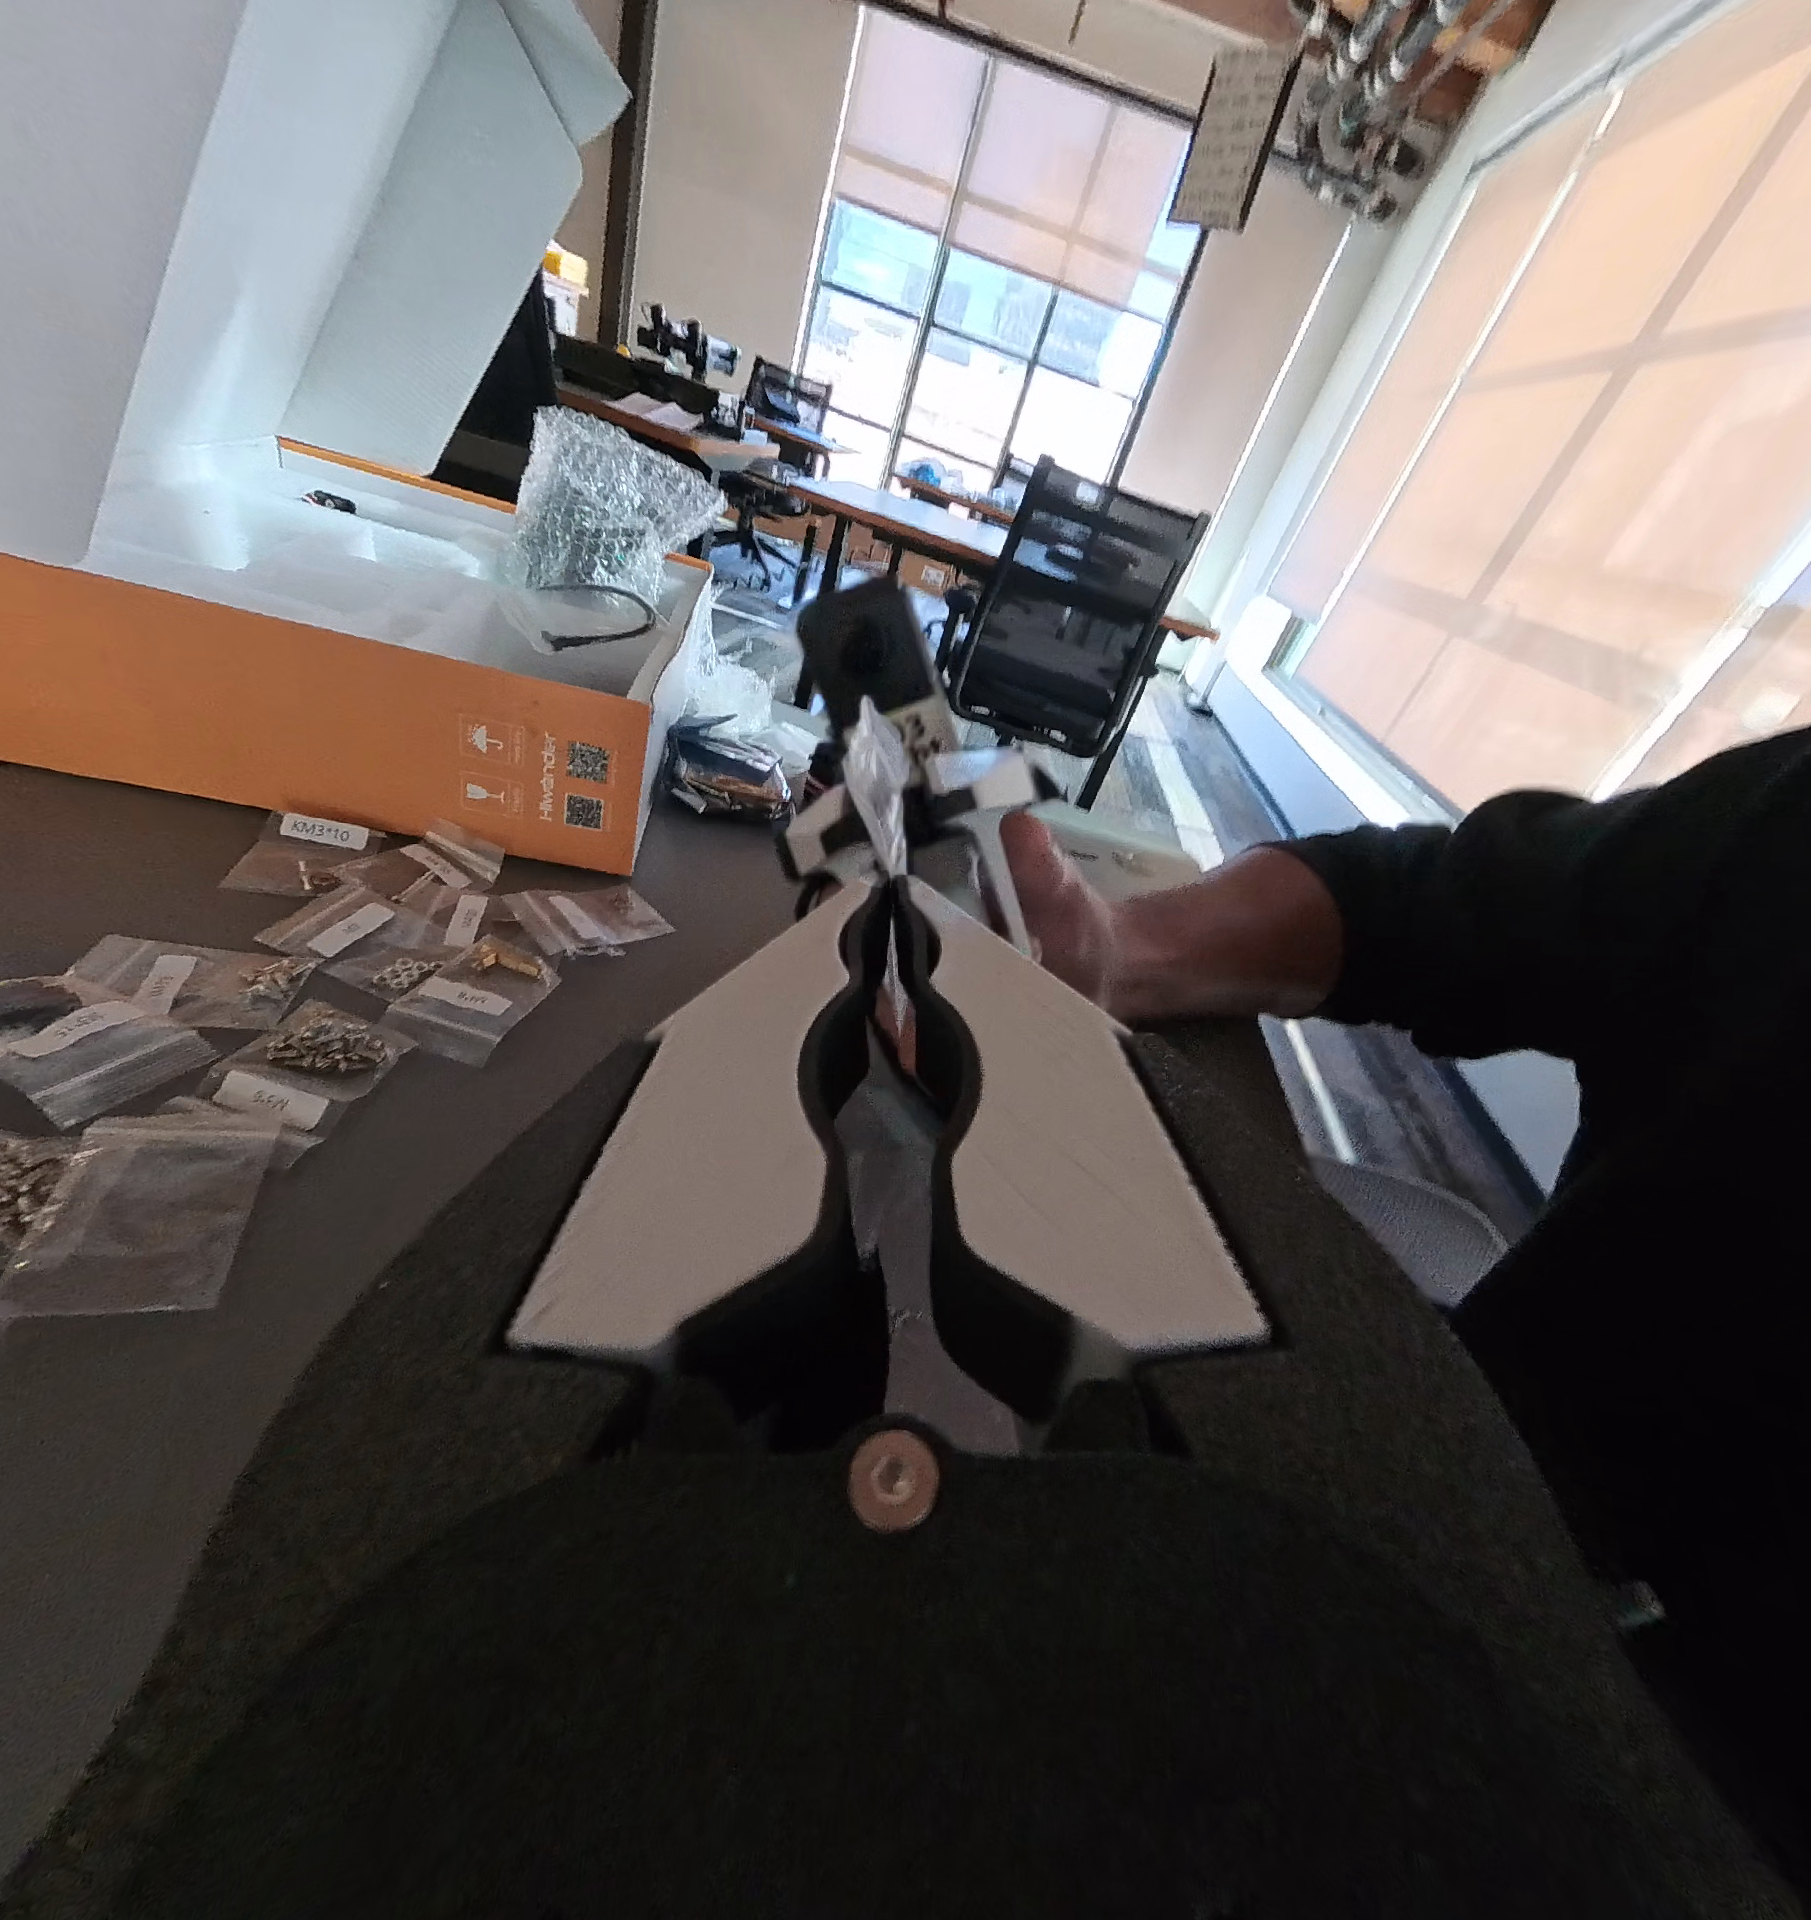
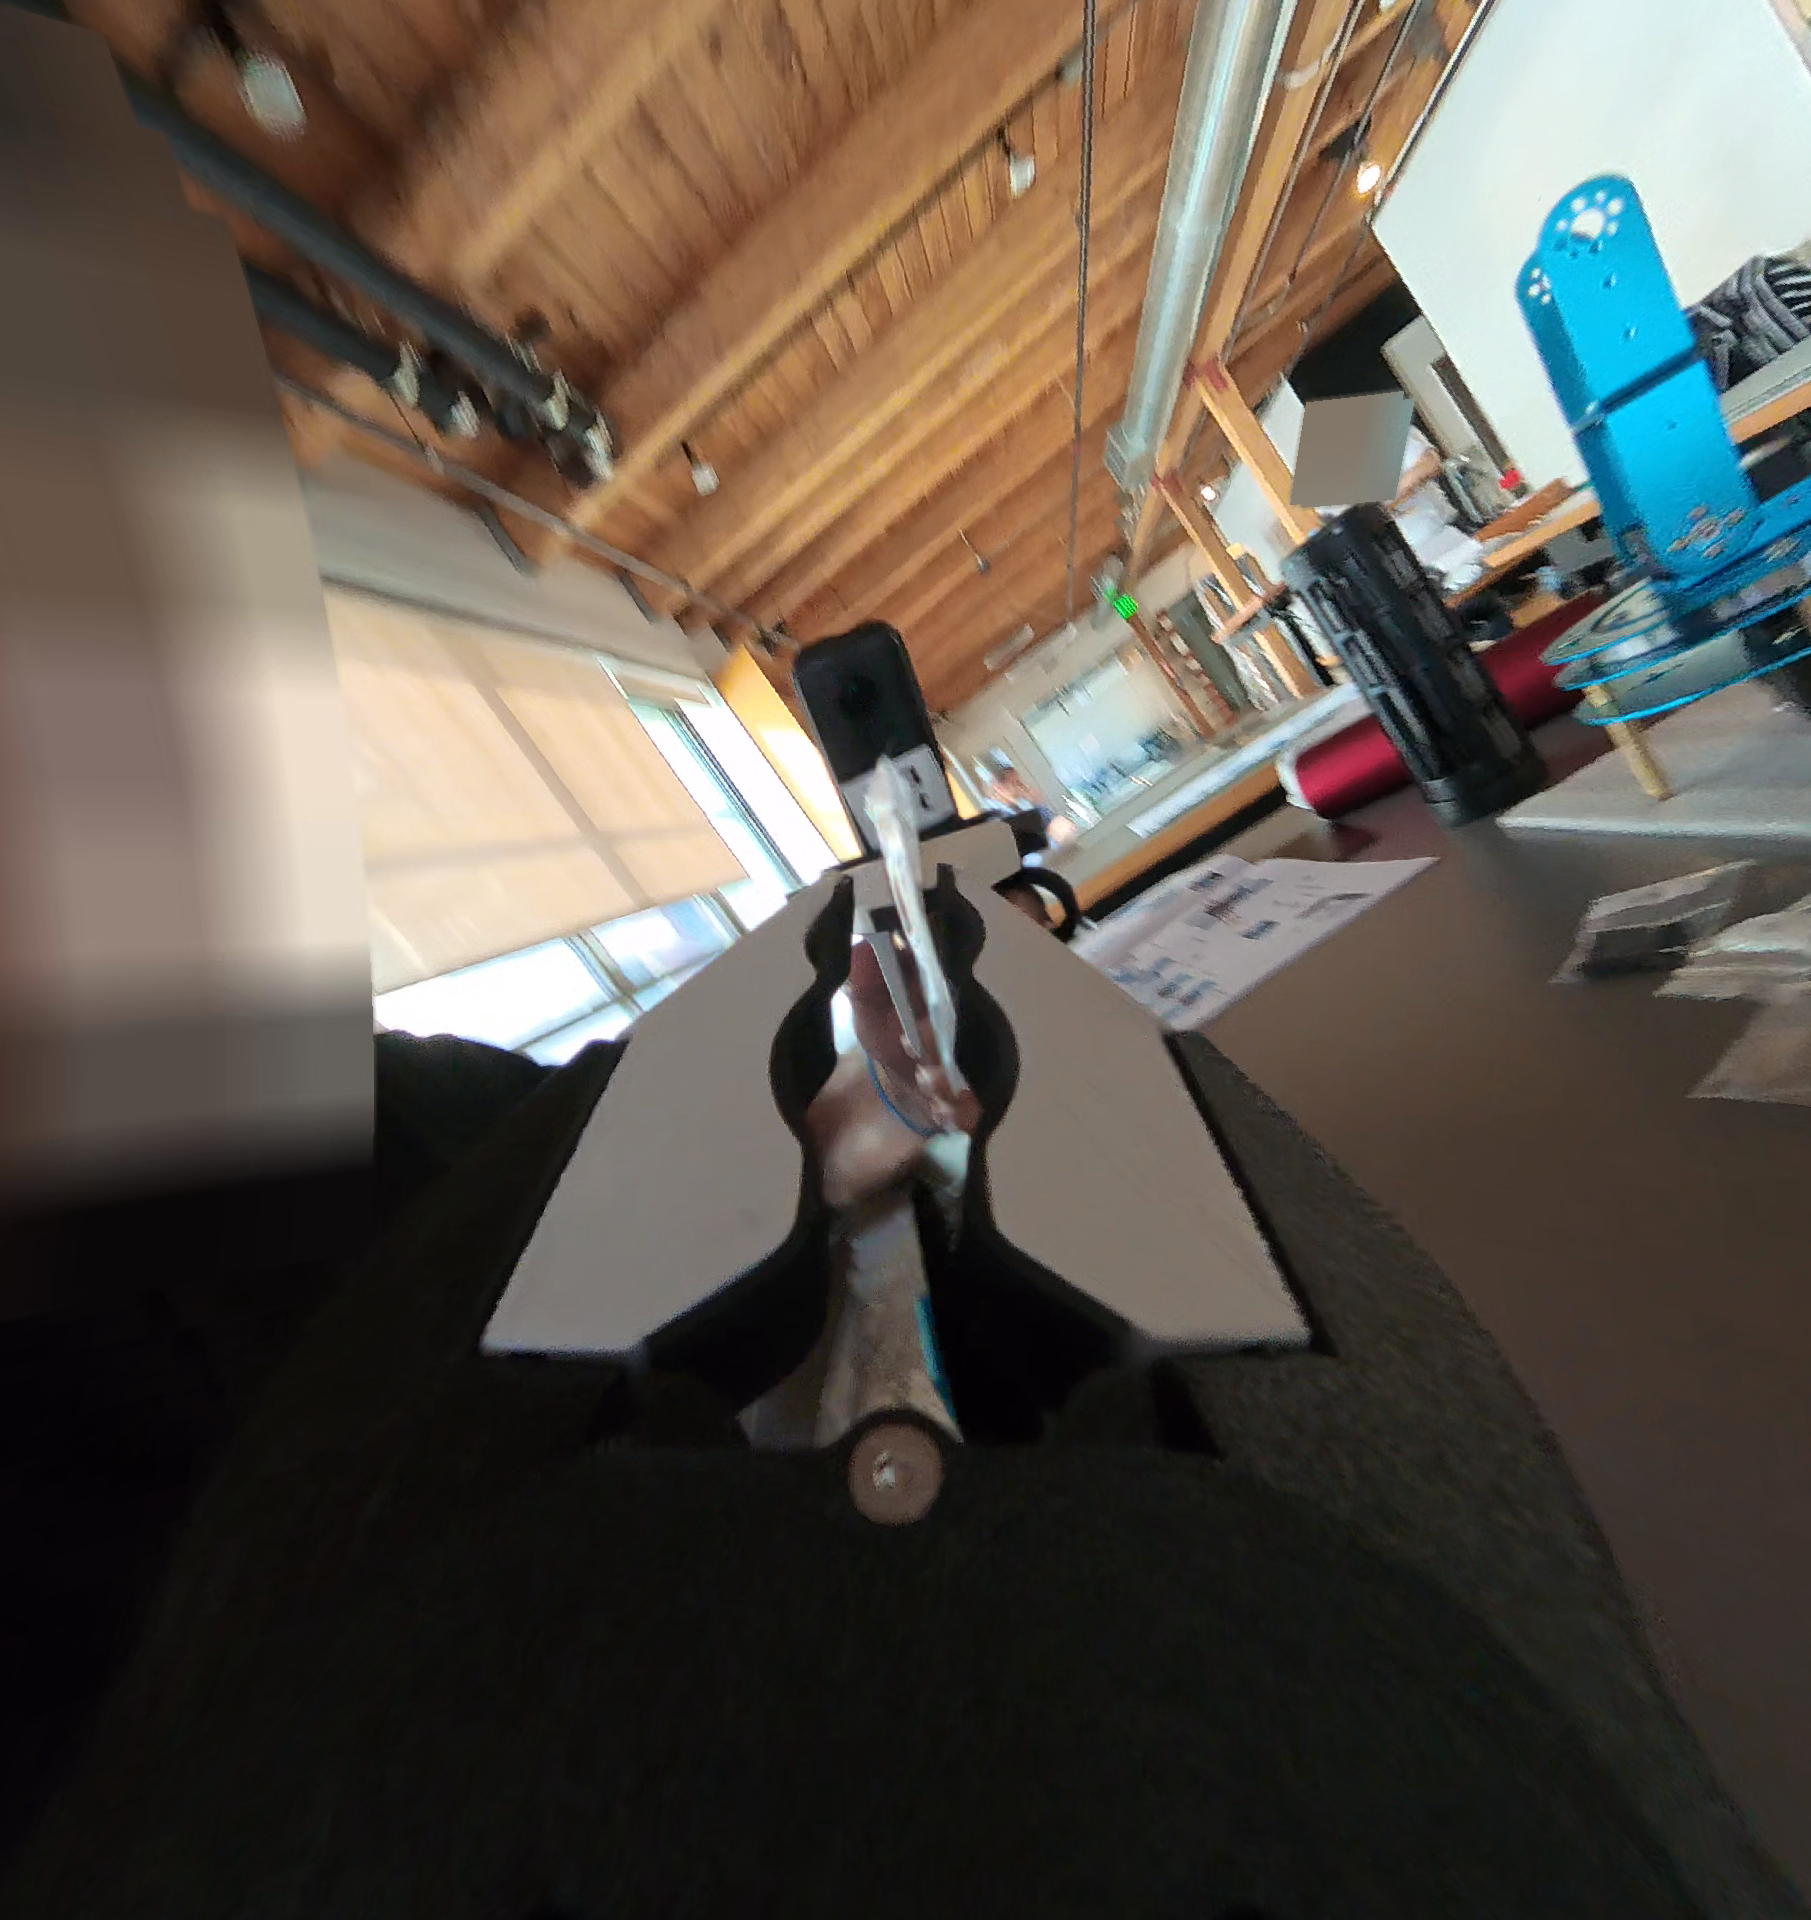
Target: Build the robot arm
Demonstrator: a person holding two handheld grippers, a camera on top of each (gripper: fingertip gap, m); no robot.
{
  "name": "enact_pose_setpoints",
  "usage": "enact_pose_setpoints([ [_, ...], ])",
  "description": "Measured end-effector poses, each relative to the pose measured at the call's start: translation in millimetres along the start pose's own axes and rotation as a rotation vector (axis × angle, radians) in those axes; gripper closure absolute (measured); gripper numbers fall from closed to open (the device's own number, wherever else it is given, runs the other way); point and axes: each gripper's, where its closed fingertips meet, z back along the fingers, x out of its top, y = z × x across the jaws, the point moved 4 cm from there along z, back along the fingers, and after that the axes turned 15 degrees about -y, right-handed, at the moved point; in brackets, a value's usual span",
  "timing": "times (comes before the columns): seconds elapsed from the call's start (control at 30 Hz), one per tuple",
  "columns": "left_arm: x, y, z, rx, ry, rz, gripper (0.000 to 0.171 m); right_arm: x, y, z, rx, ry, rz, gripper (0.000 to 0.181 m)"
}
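Note:
In the left wrist view my left gripper [image 1: 885, 885] is shut on the edge of a small clear plastic bag [image 1: 873, 774], held up above the dark table [image 1: 672, 883]. The right gripper [image 1: 922, 800] faces it just beyond, held by a hand [image 1: 1072, 920], and grips the same bag. In the right wrist view my right gripper [image 2: 901, 878] is shut on the clear bag [image 2: 922, 966], which runs back between its fingers. The left gripper's camera [image 2: 859, 707] stands directly opposite.
Several small zip bags of screws [image 1: 309, 997] lie on the table at left. An open orange box [image 1: 309, 707] with bubble wrap [image 1: 600, 499] stands behind them. A blue metal bracket assembly [image 2: 1649, 416], a black cylinder [image 2: 1420, 675] and a printed sheet [image 2: 1244, 914] are on the right.

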Motion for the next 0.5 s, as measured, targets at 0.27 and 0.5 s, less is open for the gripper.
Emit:
enact_pose_setpoints([
  [0.27, -23.5, 0.9, 56.7, -0.054, 0.332, -0.322, 0.171, -9.8, -5.6, 19.5, -0.072, 0.47, 0.462, 0.149],
  [0.5, -39.7, 17.9, 83.8, -0.003, 0.443, -0.438, 0.171, -48.7, -14.9, 51.3, -0.081, 0.921, 0.572, 0.164],
])
